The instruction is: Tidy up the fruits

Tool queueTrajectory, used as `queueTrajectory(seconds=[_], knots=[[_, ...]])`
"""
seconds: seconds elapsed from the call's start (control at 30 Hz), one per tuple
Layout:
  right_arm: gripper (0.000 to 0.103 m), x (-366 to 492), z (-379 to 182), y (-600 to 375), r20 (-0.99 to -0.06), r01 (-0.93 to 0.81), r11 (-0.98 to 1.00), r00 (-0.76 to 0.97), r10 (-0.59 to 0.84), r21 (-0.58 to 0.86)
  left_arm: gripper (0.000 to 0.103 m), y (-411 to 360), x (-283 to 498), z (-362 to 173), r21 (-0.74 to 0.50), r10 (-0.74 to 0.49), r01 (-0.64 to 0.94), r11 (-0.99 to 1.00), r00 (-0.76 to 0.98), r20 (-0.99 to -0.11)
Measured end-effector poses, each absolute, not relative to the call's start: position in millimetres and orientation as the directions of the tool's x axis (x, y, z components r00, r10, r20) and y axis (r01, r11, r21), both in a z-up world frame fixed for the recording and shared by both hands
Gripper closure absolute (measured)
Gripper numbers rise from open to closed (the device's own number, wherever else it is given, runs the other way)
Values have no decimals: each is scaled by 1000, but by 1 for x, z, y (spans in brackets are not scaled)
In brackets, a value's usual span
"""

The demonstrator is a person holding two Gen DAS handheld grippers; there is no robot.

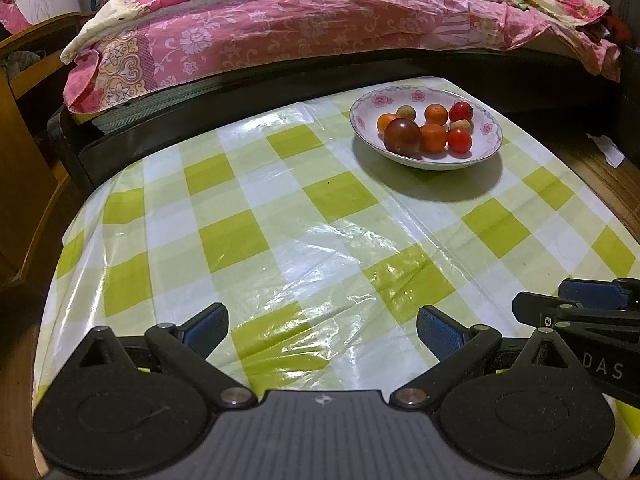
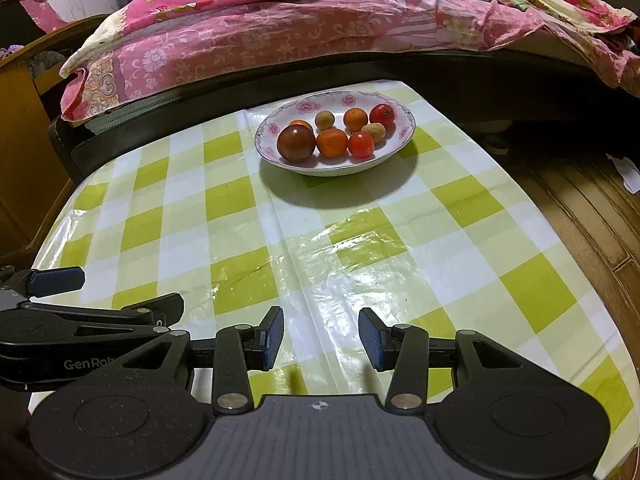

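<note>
Left tongs point(image 1: 322, 330): seen released, nothing gripped, held low over the desk point(image 1: 256, 236).
Right tongs point(image 2: 321, 338): seen parted, nothing gripped, likewise over the checked cloth.
Bowl point(image 2: 394, 148): set toward 12 o'clock on the desk, well apart from both tongs.
Fruits: gathered inside the bowl; a dark tomato point(image 2: 296, 144) at its 9 o'clock edge, a red one point(image 2: 382, 114) at 2 o'clock.
Bed point(image 2: 280, 40): seen beyond the desk.

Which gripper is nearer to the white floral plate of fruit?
Right, slightly. The white floral plate lies almost straight ahead of the right gripper, just left of centre. From the left gripper it sits farther off, ahead and to the right. Both jaws are open and empty.
</note>
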State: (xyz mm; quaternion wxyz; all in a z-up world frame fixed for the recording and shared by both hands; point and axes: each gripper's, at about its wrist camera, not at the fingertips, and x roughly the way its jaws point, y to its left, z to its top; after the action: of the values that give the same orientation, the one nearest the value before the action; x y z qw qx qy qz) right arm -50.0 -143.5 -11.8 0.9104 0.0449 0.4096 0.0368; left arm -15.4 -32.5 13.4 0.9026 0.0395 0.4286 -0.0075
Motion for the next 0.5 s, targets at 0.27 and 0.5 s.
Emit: queueTrajectory(seconds=[0.27,0.5], knots=[[63,-50,-13,-145,-744,-29,993,660,104,112,0,-33,-16,13,66,19,52,996,631,-775],[63,-50,-13,-145,-744,-31,993,660,104,112,0,-33,-16,13,66,18,53,996,630,-776]])
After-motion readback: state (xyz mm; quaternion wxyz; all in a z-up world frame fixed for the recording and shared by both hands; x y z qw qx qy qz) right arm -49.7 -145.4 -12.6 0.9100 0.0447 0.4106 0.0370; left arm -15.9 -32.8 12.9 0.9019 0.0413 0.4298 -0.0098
